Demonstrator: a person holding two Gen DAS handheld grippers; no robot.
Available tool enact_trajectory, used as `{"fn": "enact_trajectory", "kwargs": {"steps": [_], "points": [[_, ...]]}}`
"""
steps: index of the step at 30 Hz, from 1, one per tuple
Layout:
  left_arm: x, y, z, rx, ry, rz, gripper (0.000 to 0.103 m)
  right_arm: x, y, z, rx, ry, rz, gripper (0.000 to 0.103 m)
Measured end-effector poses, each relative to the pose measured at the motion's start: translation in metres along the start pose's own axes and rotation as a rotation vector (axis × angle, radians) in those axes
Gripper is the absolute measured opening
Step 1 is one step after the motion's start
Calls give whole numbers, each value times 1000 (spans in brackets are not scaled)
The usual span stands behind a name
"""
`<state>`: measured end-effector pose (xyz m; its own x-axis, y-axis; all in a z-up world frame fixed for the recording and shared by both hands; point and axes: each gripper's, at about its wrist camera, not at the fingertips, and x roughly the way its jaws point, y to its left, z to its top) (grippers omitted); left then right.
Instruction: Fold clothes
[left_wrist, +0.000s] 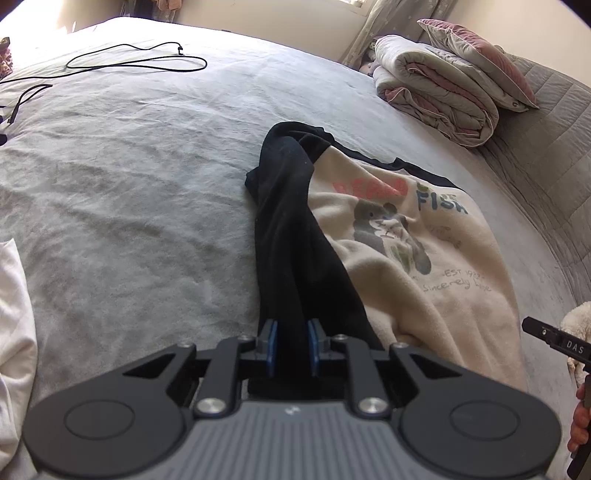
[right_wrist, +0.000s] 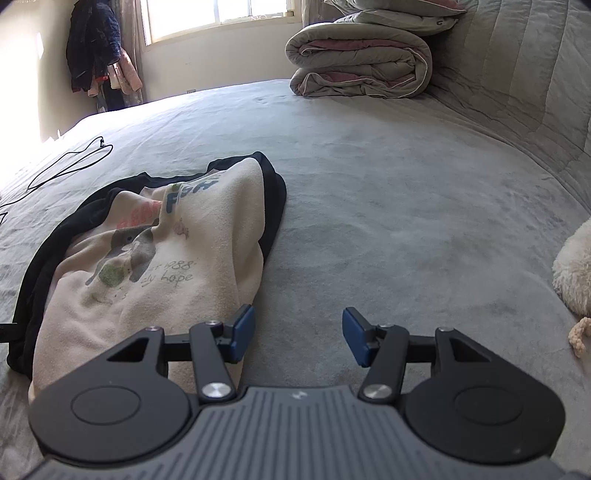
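Observation:
A cream sweatshirt with a bear print and black sleeves lies on the grey bed. One black sleeve runs from its shoulder down into my left gripper, which is shut on the sleeve's end. In the right wrist view the same sweatshirt lies at the left, its other black sleeve tucked along its right edge. My right gripper hovers open just right of the sweatshirt's near hem, with nothing between its blue pads. That gripper's tip also shows at the left wrist view's right edge.
A folded grey-pink duvet and pillow sit at the bed's far right by the padded headboard. A black cable loops at the far left. A white garment lies at the left edge, a fluffy cream item at the right.

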<state>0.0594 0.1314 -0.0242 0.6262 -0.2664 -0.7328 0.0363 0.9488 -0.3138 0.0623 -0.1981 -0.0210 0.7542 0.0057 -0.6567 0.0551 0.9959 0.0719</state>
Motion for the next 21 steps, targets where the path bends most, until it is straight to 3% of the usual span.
{"fn": "enact_trajectory", "kwargs": {"steps": [9, 15, 21], "points": [[-1, 6, -4, -16, 16, -10, 19, 6, -7, -3, 25, 31, -33, 57], [0, 0, -5, 29, 9, 10, 18, 9, -10, -2, 24, 40, -32, 57], [0, -10, -4, 86, -8, 26, 9, 11, -6, -2, 9, 44, -21, 57]]}}
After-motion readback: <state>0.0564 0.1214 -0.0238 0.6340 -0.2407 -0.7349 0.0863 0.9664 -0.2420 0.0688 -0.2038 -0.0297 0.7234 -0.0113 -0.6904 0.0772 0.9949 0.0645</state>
